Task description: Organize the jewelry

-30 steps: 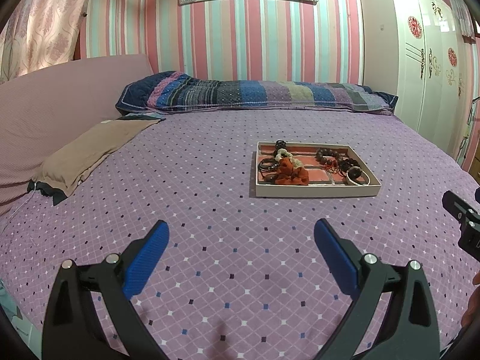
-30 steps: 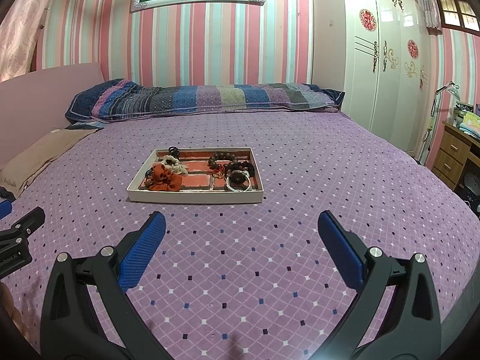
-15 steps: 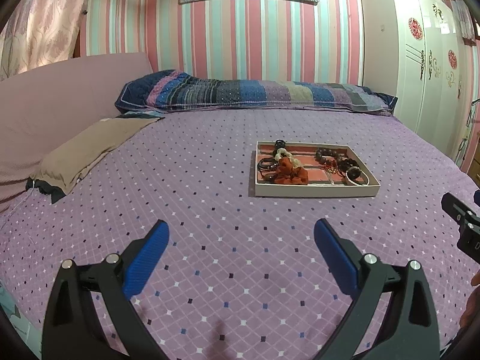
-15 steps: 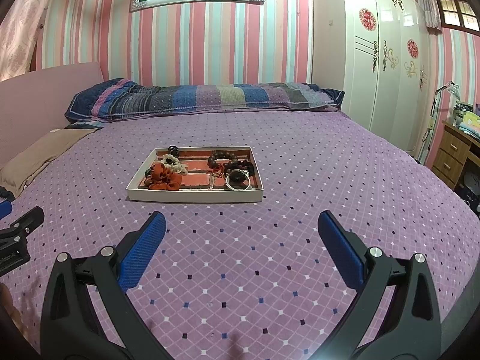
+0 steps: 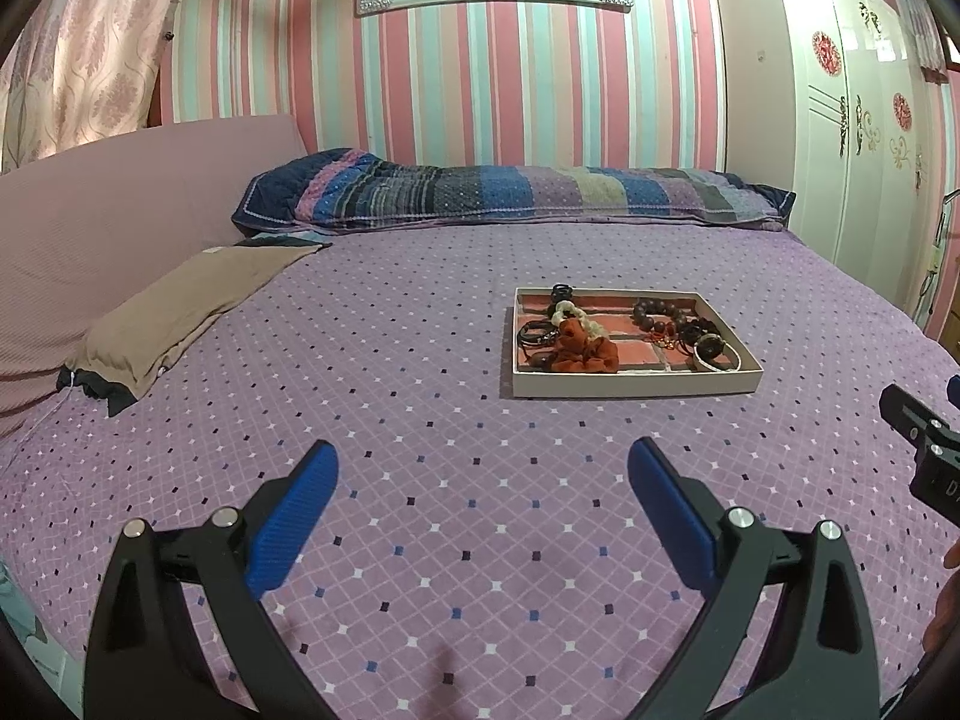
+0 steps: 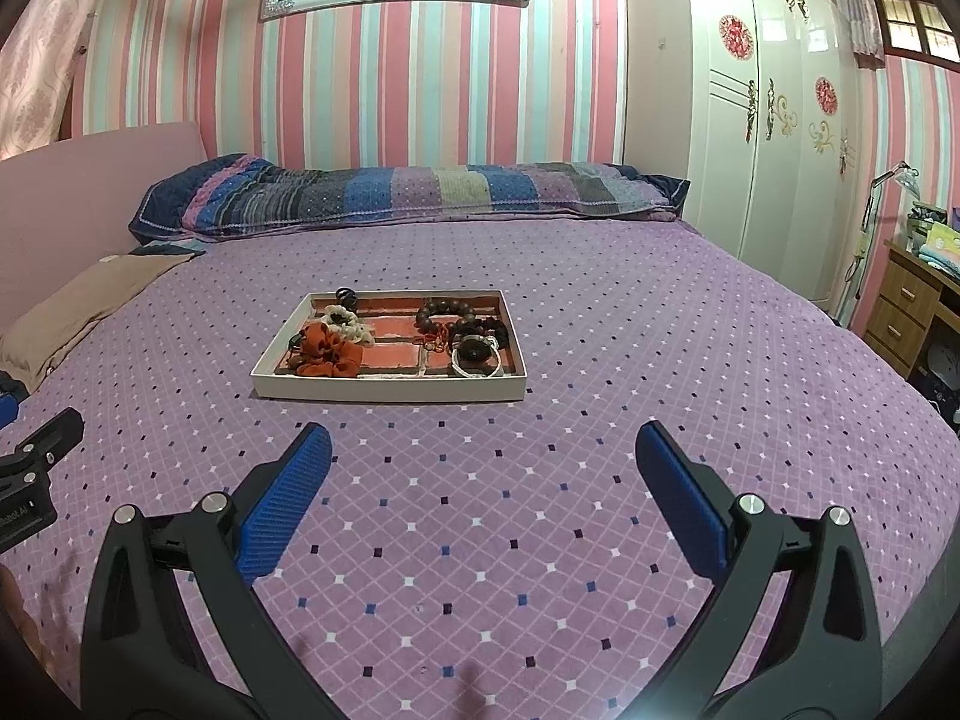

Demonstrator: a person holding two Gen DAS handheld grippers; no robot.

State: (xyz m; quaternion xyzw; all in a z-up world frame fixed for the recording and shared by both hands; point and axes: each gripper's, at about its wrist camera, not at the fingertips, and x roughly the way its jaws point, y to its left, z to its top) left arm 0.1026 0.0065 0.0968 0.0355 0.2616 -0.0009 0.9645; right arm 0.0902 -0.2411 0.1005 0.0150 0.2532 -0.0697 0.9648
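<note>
Shallow white tray (image 6: 384, 391) with red compartments, sitting flat mid-bed on the purple diamond-patterned bedspread (image 6: 540, 510). Inside the tray: orange scrunchie (image 6: 327, 352) at the near left, cream scrunchie (image 6: 348, 319) just behind it, dark bead bracelets (image 6: 444, 313) toward the right, white bangle (image 6: 477, 367) at the near right corner. Nearer than the tray, left gripper (image 5: 483, 483) and right gripper (image 6: 483, 468) both spread wide, holding nothing, hovering above bare bedspread. Beyond the tray, striped pillow (image 6: 408, 192) along the headboard wall.
</note>
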